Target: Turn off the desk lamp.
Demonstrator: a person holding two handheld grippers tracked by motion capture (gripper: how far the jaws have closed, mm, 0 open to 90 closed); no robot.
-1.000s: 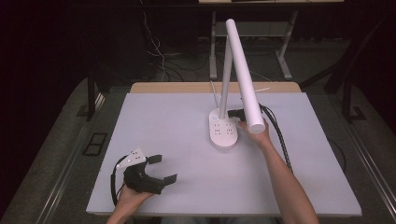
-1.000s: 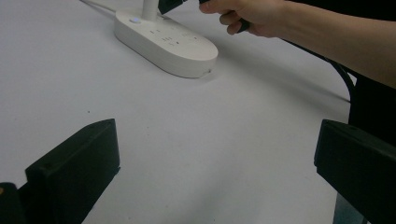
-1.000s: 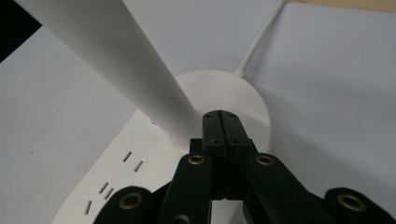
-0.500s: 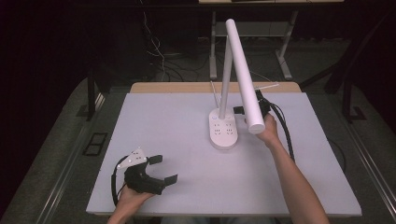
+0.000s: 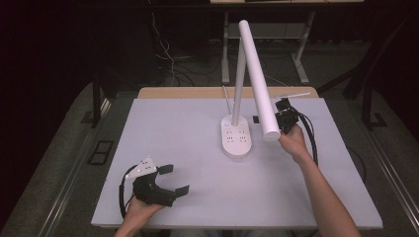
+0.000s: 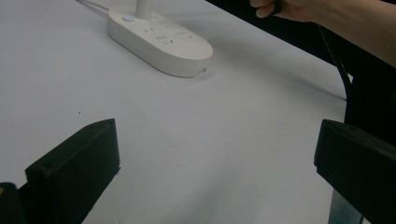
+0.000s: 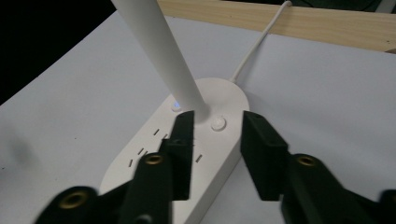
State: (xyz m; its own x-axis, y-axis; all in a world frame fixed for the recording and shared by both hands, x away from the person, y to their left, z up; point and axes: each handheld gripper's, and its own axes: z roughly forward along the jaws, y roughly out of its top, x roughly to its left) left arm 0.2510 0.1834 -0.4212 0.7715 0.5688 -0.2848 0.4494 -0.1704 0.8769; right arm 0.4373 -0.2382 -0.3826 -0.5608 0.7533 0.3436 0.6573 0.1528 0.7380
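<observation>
The tabletop (image 5: 163, 128) carries a white desk lamp (image 5: 236, 139) whose oval base, set with sockets and buttons, stands toward its far middle. From that base a thin stem rises, and the long tubular lamp head (image 5: 257, 79) slants down from the top so that its lower end hangs just left of the right gripper (image 5: 286, 117). That gripper is the nearer one by far. In the right gripper view its fingers (image 7: 180, 149) stand parted with nothing between them, and the base lies just ahead and below, the round button (image 7: 218, 123) seemingly in line with the gap, though depth is hard to judge. The left gripper (image 5: 170, 180) rests at the near edge, well apart from the lamp, fingers (image 6: 74, 172) spread wide and empty.
</observation>
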